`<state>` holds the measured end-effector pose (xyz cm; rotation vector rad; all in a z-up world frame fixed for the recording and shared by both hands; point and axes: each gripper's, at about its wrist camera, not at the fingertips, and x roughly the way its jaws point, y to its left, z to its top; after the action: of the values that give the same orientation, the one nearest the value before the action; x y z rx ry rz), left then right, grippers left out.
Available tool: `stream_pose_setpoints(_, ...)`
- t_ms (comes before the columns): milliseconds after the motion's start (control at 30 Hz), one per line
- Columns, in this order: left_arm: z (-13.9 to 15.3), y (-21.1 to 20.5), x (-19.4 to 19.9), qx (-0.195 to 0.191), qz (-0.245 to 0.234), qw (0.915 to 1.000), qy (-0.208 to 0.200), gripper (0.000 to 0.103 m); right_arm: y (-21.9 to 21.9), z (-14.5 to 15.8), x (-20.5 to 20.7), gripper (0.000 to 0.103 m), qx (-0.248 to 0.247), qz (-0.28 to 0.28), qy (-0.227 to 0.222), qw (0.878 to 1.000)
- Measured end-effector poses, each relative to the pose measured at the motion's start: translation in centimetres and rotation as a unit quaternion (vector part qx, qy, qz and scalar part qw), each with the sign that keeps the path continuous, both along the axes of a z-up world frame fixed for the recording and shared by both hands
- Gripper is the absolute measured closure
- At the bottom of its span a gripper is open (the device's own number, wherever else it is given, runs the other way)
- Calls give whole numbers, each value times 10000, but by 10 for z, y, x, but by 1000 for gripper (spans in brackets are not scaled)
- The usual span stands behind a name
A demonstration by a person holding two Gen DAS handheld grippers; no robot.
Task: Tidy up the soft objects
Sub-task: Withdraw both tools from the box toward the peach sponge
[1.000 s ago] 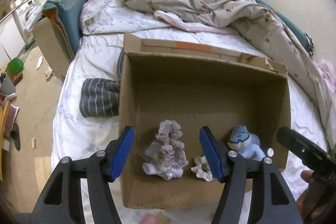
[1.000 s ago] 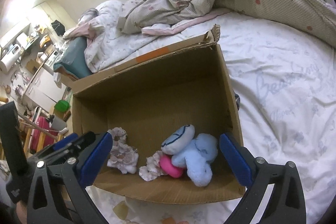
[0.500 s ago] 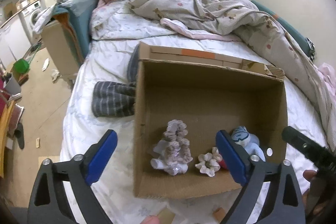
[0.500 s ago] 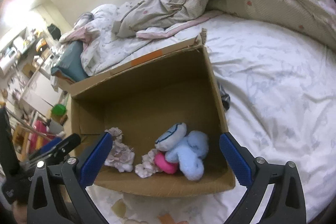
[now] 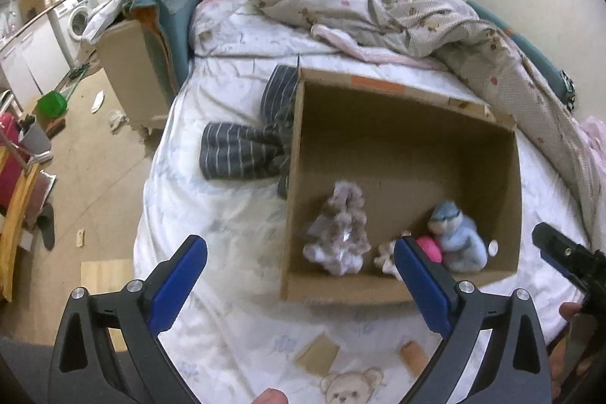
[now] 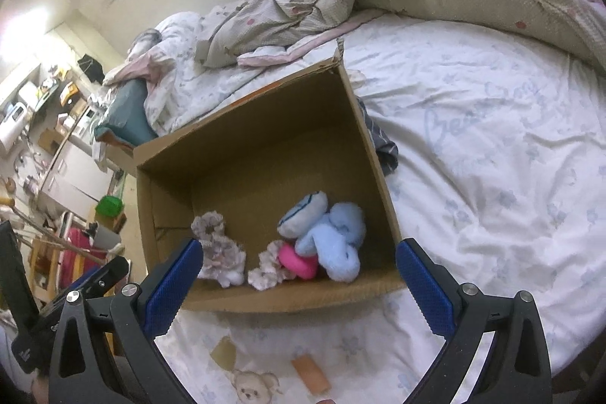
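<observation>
An open cardboard box point(image 5: 299, 139) point(image 6: 265, 146) lies on the white bed sheet. Inside, along its near wall, rest a frilly mauve scrunchie bundle point(image 5: 339, 230) point(image 6: 217, 252), a small pale scrunchie point(image 5: 386, 256) point(image 6: 269, 269), a pink ring point(image 5: 430, 248) point(image 6: 299, 262) and a light-blue plush toy point(image 5: 458, 237) point(image 6: 333, 237). My left gripper point(image 5: 299, 252) hovers above the box's near left corner, its jaws opening wide with nothing gripped. My right gripper point(image 6: 299, 252) stands open over the box's near edge, empty.
A dark striped garment point(image 5: 242, 150) point(image 6: 382, 146) lies against the box's side. A rumpled quilt point(image 5: 397, 6) covers the far bed. Small cardboard scraps point(image 5: 318, 353) lie on the sheet near me. The bed edge drops to a cluttered floor point(image 5: 75, 146) at left.
The left jaws have spread wide and drawn back and left from the box, leaving the mauve bundle lying inside. The right gripper has pulled back slightly, still open.
</observation>
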<state>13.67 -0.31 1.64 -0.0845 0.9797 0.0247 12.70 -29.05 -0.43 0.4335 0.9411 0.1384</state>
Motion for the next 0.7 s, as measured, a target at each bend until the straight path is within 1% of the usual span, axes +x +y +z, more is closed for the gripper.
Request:
stream_pose_setpoints(100,-3,1,-12,52,20,10000,38,4,4,-1,-9,0,23,75,47,10000)
stream_pose_setpoints(233,-6,3,-27,42,33,9999,98,4,12,-3,-20,0,-126,184,103,9997)
stream_pose_setpoints(333,-9,2,-37,86,50,9999,134,4,17,-8,-30,0,-194,238,264,9992)
stream_pose_setpoints(467,-15,3,-49,49,2,9995,299,4,20,-16,-44,0,-180,283,435,9985)
stream_pose_setpoints(567,-20,1,-59,90,-71,9990,442,4,22,-25,-53,0,-98,350,640,9973)
stream_pose_setpoints(700,-29,-1,-73,69,-192,9978,631,4,28,-34,-63,0,-145,478,813,9954)
